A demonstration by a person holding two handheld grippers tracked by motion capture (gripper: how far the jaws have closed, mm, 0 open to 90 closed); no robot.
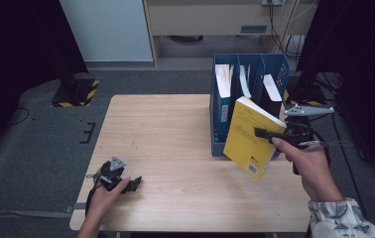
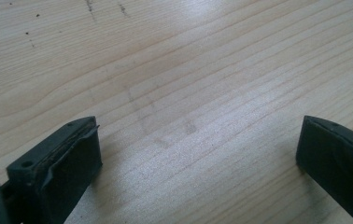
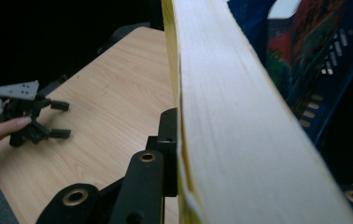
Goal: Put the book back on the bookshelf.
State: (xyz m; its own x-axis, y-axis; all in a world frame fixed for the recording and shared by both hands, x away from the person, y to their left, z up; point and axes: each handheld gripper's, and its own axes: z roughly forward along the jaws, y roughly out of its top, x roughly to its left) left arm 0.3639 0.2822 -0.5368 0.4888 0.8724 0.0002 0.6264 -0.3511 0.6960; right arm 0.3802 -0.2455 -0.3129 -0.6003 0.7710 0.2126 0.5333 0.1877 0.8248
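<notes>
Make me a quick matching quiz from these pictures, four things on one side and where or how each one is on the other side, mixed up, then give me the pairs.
Things:
1. yellow book
2. left gripper
3. blue file rack
4. right gripper

States:
A. stands on the table's far right part, books upright inside
B. jaws open, low over bare wood, nothing between them
C. tilted, lifted off the table in front of the rack
D. jaws clamped on the book

Pairs: 1-C, 2-B, 3-A, 4-D
</notes>
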